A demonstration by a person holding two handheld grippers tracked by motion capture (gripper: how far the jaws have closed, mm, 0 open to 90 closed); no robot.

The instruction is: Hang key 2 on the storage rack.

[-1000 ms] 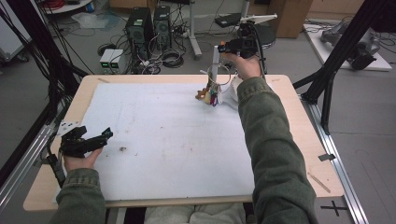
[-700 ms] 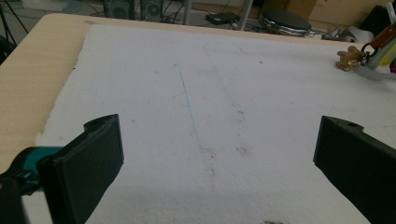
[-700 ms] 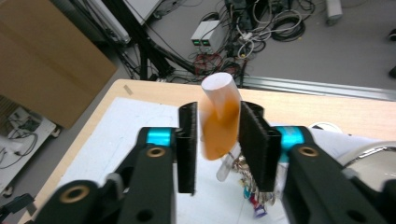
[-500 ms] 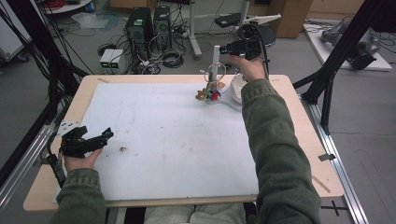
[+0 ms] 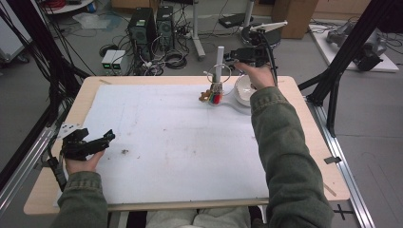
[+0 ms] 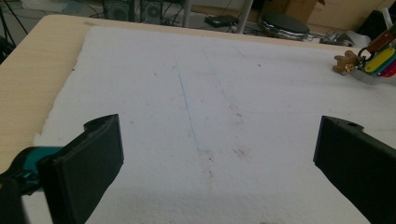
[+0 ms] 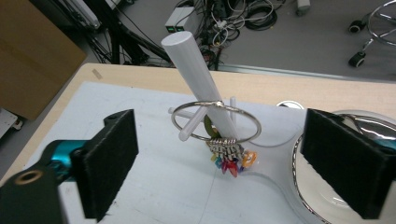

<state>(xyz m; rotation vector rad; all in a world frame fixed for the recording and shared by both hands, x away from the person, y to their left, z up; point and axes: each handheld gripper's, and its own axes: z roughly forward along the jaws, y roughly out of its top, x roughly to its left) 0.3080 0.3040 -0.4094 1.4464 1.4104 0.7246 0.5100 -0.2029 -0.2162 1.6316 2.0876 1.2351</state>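
Left gripper (image 5: 97, 137): parked on the near left of the white mat (image 5: 166, 142), held in the left hand (image 5: 81, 161). Its 2 jaws stand spread wide with nothing between them. It has not moved over the last 1 s. From its own view, bare mat lies straight ahead of the jaws, and the brass figure (image 6: 344, 63) and the coloured tags sit far ahead and off past its right jaw.

Key ring (image 7: 205, 103): it hangs looped around the white post (image 7: 196, 70), which leans a little, and seems to rest on a short cross peg. The coloured tags (image 7: 231, 163) dangle below it, just above the mat. Seen from the right gripper, the ring lies ahead of the jaws and between their lines, apart from both pads.

Right gripper (image 5: 232, 55): jaws spread, gripping nothing. Change noted: 1 s ago it sat close against the top of the post; now it has drawn back a little to its own side, and a gap shows between it and the post. The ring and tags sit where they did 1 s ago, so the retreat has not dragged them.

Reading: I judge the hanging step done, as the ring carries its own weight on the post. What remains is to clear the hand without knocking the post.

White bowl (image 5: 241, 90): just under and behind the right jaw, next to the post's base. It is the nearest thing to catch on the way out.
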